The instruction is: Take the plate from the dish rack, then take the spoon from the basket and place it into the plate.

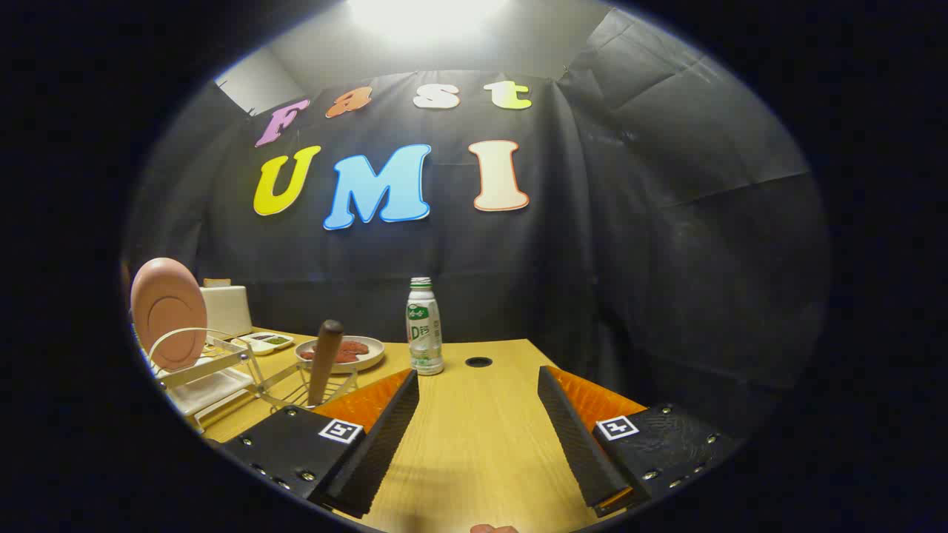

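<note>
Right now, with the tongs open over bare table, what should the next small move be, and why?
Probably swing the tongs left toward the pink plate, which stands upright in the dish rack off to the left of the fingers. They are open and hold nothing, and the plate comes before the spoon in the wire basket.

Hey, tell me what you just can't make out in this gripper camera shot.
- Brown-handled spoon: its bowl is hidden inside the wire basket, behind the open tool's left finger.
- White wire dish rack: its base is cut off by the view's edge.
- Food on the round white dish: too small to identify.
</note>
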A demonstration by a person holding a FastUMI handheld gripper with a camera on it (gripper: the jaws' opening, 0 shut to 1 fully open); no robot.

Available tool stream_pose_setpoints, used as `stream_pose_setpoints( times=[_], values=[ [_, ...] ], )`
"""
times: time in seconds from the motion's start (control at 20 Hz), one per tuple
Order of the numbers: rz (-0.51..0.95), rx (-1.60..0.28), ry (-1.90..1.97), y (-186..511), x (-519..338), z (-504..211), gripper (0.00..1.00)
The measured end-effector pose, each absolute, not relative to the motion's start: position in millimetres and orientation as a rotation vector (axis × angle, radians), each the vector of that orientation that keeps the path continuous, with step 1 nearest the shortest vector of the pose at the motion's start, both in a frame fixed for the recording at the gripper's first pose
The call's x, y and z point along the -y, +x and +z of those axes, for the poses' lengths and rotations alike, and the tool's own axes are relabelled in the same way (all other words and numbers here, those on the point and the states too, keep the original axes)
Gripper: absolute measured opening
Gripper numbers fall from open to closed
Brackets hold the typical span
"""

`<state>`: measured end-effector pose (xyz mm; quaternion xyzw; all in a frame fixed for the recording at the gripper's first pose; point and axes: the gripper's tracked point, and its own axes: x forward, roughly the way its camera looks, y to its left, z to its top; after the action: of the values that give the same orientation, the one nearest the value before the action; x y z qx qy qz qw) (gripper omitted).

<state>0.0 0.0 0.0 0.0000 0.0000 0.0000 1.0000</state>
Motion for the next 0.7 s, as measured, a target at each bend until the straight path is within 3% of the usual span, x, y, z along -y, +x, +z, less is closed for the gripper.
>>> stream_pose_setpoints(
  times=[0.35,0.7],
  values=[
    [-0.171,-0.07,0.012,-67,51,40,0.99],
    [-0.171,-0.159,-0.004,-163,11,85,0.99]
  ],
)
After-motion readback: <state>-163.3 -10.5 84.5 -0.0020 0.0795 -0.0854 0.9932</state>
